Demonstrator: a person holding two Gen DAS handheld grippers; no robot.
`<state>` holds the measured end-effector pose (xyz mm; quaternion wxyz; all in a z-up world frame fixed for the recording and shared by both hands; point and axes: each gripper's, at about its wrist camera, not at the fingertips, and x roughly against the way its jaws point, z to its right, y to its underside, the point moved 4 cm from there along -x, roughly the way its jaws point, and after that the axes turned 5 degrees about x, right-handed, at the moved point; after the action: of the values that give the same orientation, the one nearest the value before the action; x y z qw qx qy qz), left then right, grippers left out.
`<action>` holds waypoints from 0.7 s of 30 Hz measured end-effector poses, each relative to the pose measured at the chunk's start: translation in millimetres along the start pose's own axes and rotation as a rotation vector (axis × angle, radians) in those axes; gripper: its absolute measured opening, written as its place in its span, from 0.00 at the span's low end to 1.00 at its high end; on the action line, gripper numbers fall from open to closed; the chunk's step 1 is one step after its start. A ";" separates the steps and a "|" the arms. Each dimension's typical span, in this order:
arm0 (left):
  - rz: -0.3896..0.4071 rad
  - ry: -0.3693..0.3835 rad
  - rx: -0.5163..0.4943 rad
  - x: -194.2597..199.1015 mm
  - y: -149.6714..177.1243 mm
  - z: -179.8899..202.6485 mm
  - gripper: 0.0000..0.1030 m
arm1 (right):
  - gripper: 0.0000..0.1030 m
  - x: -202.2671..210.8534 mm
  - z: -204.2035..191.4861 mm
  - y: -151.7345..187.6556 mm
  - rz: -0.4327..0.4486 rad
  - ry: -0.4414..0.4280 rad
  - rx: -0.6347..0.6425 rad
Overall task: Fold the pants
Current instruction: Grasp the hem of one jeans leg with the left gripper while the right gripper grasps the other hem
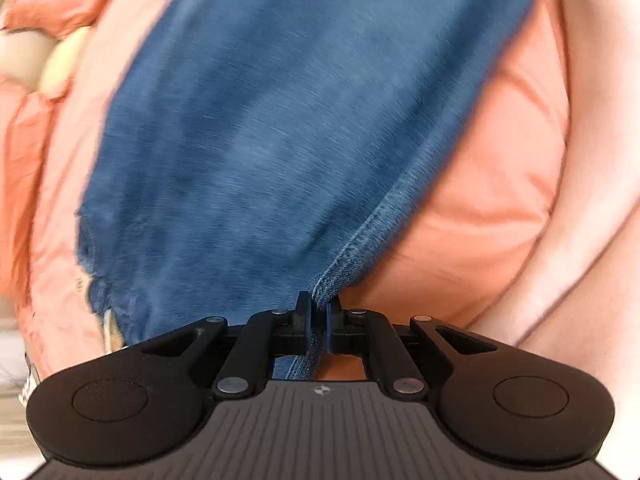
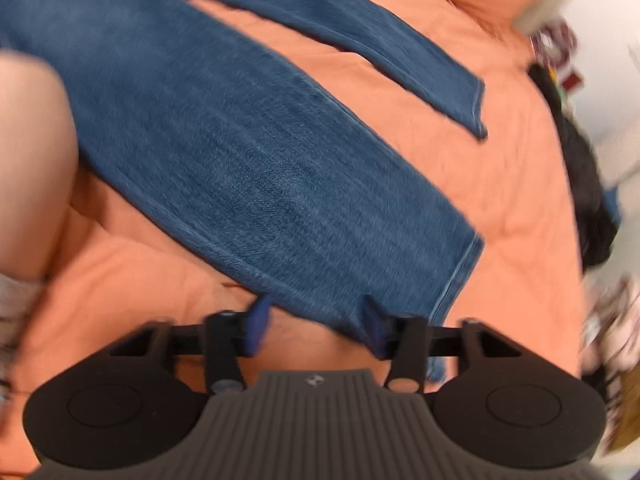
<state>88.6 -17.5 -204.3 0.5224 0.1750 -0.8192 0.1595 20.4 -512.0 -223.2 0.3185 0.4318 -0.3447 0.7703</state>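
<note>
- The pants (image 2: 256, 152) are one pair of blue denim jeans with a visible woven grain and stitched seams, lying spread on an orange quilted bedspread (image 2: 512, 200) that covers a bed.
- In the right wrist view both legs show, two in all, lying apart with a wedge of orange cloth between them; each ends in a straight stitched hem.
- The left claw (image 1: 319, 308) is pressed together, pinching a thick double-stitched seam edge of the denim between its two black fingers.
- The left wrist view shows only one broad stretch of denim running up from that pinch, plus a gathered, ragged edge low at the left; the second leg is not seen there.
- The right claw (image 2: 316, 320) stands spread, its two blue-padded fingers on either side of the near leg's lower edge close to the hem; the pads do not press on the cloth.
- A bare part of the person (image 2: 32, 168), rounded and smooth, shows at the left of the right wrist view, beside the denim.
- Both views are motion-blurred; blurred clutter (image 2: 584, 184) lies beyond the bed's right edge and cannot be told apart.
</note>
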 end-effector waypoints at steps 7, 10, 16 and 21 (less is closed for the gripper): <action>0.127 -0.070 0.161 37.1 9.5 -35.9 0.06 | 0.12 -8.8 -18.7 -3.1 -0.020 -0.001 0.101; 0.163 -0.086 0.218 41.1 9.6 -41.0 0.06 | 0.06 4.0 -22.5 -0.4 -0.006 0.002 0.119; 0.216 -0.117 0.319 67.5 6.6 -51.9 0.07 | 0.00 33.8 -17.5 -5.8 0.035 0.057 0.138; 0.274 -0.144 0.379 78.7 -22.1 -47.3 0.07 | 0.00 60.5 6.9 -33.0 0.096 0.199 0.061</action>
<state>105.5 -25.6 -111.7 0.3941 0.1681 -0.8259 0.3666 23.9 -487.4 -158.5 0.3007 0.3459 -0.3078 0.8338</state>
